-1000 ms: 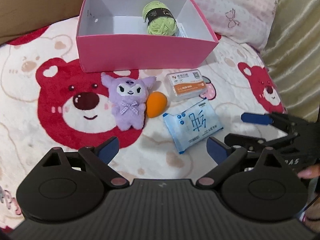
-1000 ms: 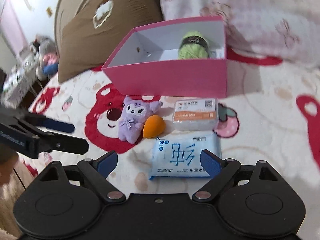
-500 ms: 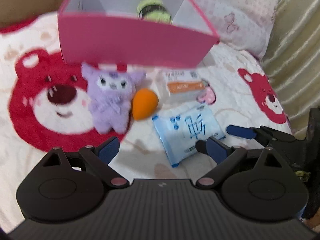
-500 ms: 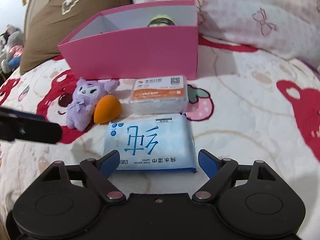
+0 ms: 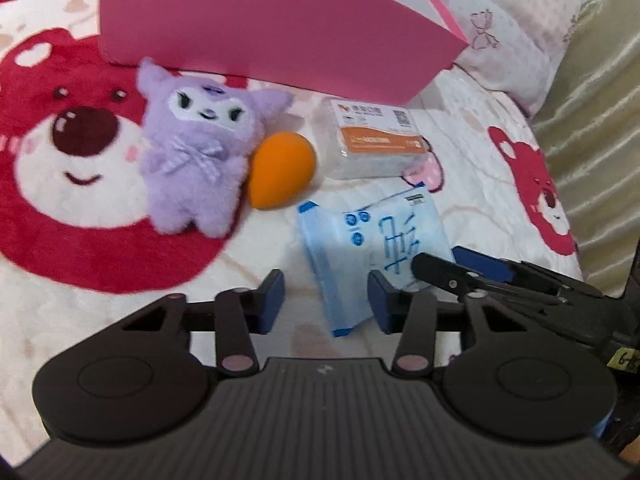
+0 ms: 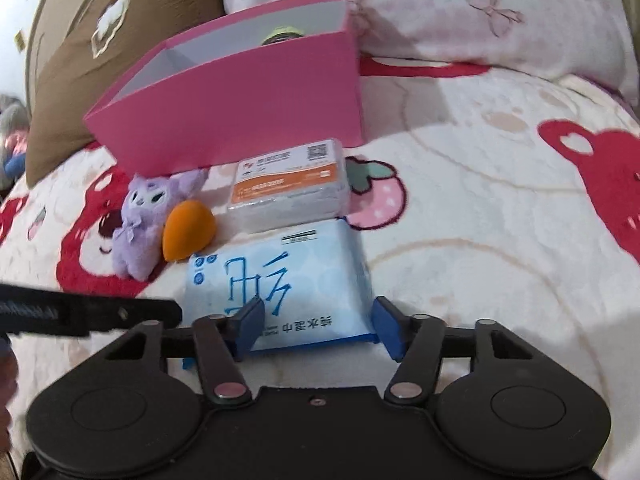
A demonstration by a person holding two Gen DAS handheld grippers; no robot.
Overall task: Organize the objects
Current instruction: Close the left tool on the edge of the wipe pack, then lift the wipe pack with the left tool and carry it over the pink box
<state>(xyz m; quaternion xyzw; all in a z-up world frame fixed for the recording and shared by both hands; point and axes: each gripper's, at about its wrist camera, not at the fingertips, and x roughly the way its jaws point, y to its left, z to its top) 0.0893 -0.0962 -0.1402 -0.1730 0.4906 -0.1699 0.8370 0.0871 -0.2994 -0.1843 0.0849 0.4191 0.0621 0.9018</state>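
Soft bear-print bedding (image 6: 480,208) may let the blue wipes pack (image 6: 280,280) slip as the right gripper (image 6: 316,326) closes around its near end, while the left gripper (image 5: 326,300), closing too, holds nothing yet.

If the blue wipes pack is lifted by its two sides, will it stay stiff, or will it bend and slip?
The blue wipes pack looks like a soft film pouch, so it will probably sag or buckle when squeezed. Its glossy wrap may be slippery between the right gripper, whose jaws are closing around it. It lies flat, so rolling seems unlikely.
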